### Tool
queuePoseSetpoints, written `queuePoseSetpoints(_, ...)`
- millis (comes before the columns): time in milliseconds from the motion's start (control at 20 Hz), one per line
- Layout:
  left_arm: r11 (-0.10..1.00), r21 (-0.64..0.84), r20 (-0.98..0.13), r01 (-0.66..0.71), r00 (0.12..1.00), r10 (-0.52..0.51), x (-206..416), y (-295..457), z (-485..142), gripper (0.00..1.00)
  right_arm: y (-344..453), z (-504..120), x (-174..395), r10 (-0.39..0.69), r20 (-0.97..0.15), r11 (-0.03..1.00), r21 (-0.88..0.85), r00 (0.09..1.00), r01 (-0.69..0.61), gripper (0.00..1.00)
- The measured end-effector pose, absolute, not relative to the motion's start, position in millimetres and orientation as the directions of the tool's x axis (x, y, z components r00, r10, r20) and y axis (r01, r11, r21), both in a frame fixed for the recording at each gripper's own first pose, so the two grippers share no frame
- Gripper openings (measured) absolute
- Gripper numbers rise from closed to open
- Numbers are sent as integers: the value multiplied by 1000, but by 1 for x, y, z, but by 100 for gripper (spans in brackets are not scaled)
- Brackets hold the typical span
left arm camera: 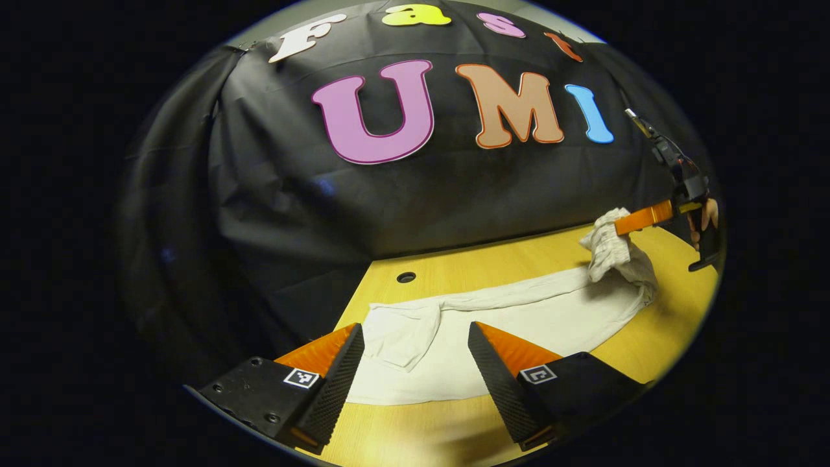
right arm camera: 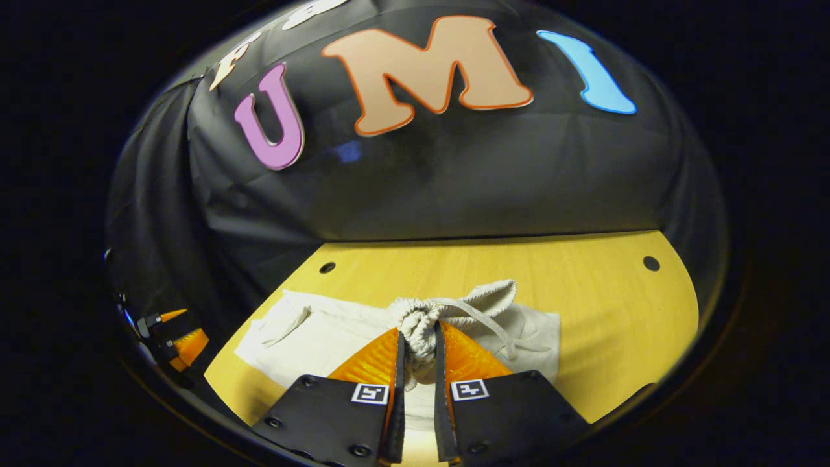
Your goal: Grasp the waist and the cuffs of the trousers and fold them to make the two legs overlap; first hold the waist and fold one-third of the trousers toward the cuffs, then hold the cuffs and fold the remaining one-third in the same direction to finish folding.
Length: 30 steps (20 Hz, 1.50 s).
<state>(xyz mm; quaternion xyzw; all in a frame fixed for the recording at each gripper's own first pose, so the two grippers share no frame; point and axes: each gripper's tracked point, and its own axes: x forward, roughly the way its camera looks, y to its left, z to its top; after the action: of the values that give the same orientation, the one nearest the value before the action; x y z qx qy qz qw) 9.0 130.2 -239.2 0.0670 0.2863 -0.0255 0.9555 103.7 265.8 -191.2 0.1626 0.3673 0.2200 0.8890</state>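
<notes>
1. The trousers [left arm camera: 519, 318] lie flat on the wooden table [left arm camera: 661, 350], their long axis running across the table from the cuff end near the left gripper [left arm camera: 415, 363] to the waist end at the right gripper [right arm camera: 419, 353].
2. The right gripper's fingers are clenched on the bunched waist [right arm camera: 421, 324], with the drawstring [right arm camera: 483, 321] trailing from it; in the left gripper view the waist is lifted just off the table, while the rest of the cloth lies flat.
3. The left gripper's fingers are spread wide and grasp nothing; the cuff end [left arm camera: 402, 337] lies between and just ahead of them, apart from both fingers.
4. The key relation, as I judge it: the cuffs lie straight ahead of the left gripper, while the waist is already in the right one, so each hand is at its own end of the trousers.
5. The left gripper probably needs to drop forward and close on the cuffs before both ends can be swung across to lay one leg over the other.
</notes>
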Motion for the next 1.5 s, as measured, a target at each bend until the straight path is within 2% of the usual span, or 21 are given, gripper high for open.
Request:
queuePoseSetpoints(200,990,113,-566,86,825,-7,5,152,-251,96,300,-228,81,511,-648,859,359,565,-365,21)
queuePoseSetpoints(250,990,113,-570,84,821,-5,4,158,-254,96,306,-236,78,505,-664,860,333,552,-386,15)
queuePoseSetpoints(300,990,114,-575,82,818,-2,3,164,-258,96,311,-243,77,497,-679,860,305,540,-409,21)
queuePoseSetpoints(400,991,109,-585,75,811,3,2,174,-263,96,316,-250,80,485,-702,853,250,522,-457,25)
queuePoseSetpoints(450,992,104,-590,71,807,4,2,180,-267,96,317,-249,79,487,-702,844,227,520,-485,19)
queuePoseSetpoints(550,993,95,-596,64,803,5,3,190,-275,96,322,-245,71,550,-686,793,250,476,-555,38)
queuePoseSetpoints(600,994,89,-602,62,798,4,4,193,-282,96,323,-243,65,588,-677,764,285,443,-578,41)
queuePoseSetpoints(650,995,81,-607,60,794,1,6,198,-286,96,320,-239,62,618,-667,741,319,416,-591,59)
queuePoseSetpoints(750,997,57,-614,60,789,-12,10,203,-295,96,305,-232,63,620,-655,747,322,433,-582,97)
queuePoseSetpoints(1200,993,-119,-705,14,703,-94,25,234,-368,97,198,-162,81,546,-635,832,334,546,-444,99)
queuePoseSetpoints(1300,986,-168,-728,-10,675,-117,26,241,-387,96,177,-159,85,523,-641,848,326,561,-417,96)
queuePoseSetpoints(1350,983,-181,-736,-23,666,-120,27,246,-394,95,170,-162,84,512,-647,855,319,564,-410,99)
queuePoseSetpoints(1500,977,-207,-746,-45,653,-128,30,255,-412,95,149,-178,74,480,-672,873,298,564,-387,98)
